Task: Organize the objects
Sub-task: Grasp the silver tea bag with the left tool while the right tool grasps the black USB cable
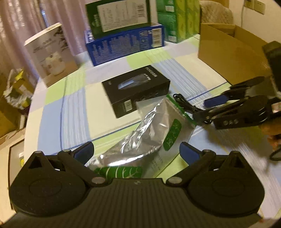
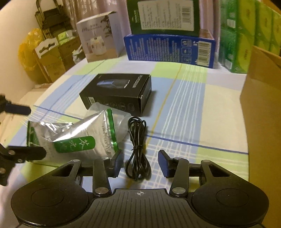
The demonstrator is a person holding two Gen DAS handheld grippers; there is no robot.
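A silver foil bag (image 1: 149,129) with a green label lies on the checked tablecloth (image 1: 73,108). My left gripper (image 1: 137,151) is open, and the bag's near end lies between its fingers. A coiled black cable (image 2: 138,149) lies beside the bag (image 2: 75,136). My right gripper (image 2: 140,162) is open, one finger on each side of the cable's near loop. A black product box (image 2: 119,91) lies flat just beyond both; the bag's far end overlaps it (image 1: 137,91). In the left wrist view the right gripper (image 1: 207,108) reaches in at the cable (image 1: 184,103). In the right wrist view the left gripper (image 2: 22,131) shows at the left edge.
An open cardboard box (image 2: 260,87) stands at the right, also seen as the cardboard box (image 1: 228,52). At the back are a blue box (image 2: 168,49) with a dark green box (image 2: 165,15) on it, a white box (image 2: 98,38) and green tissue packs (image 2: 245,35). Cartons and bags stand off the table's left.
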